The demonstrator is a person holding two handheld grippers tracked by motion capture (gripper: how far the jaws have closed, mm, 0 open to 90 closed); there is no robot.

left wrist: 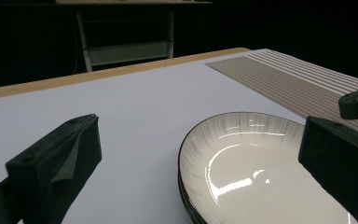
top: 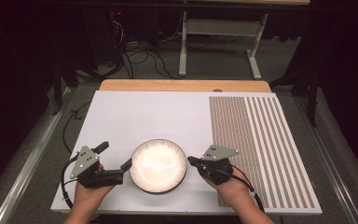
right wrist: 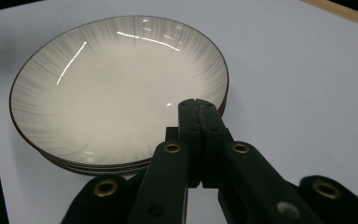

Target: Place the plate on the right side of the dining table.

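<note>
- Right gripper [top: 191,161]: black two-jaw tool with a grey three-cornered plate on top, held in the person's right hand [top: 230,186]. Jaws were pressed flat together, nothing between them. The right gripper view showed the pads meeting along one seam.
- Its closed tip sat at the right-hand rim of the stack of shallow glazed cream plates with dark rims [top: 158,165]. In the right gripper view the tip overlapped the near rim; whether it actually touched, couldn't tell.
- Left gripper [top: 116,161]: same black build, grey plate on top, in the person's left hand [top: 86,193]. Jaws were spread wide, gripping nothing.
- One of its jaws reached to the left edge of the plates. In the left gripper view that jaw stood in front of the top plate's rim at right, the other over bare surface at left. Contact not clear.
- Plates: at least three rims stacked, visible in the right gripper view [right wrist: 121,88]. Top one was upright and glossy, with fine radial streaks. Stack sat at the near middle of the board, between the two grippers.
- White flat board [top: 144,112] covered the wooden table [top: 182,85]. A patch of brown and white stripes [top: 256,140] ran down its right side, just behind the right gripper.
- Grey carpeted floor [top: 214,60] lay beyond the table, with black cables and a white metal frame [top: 219,28].
</note>
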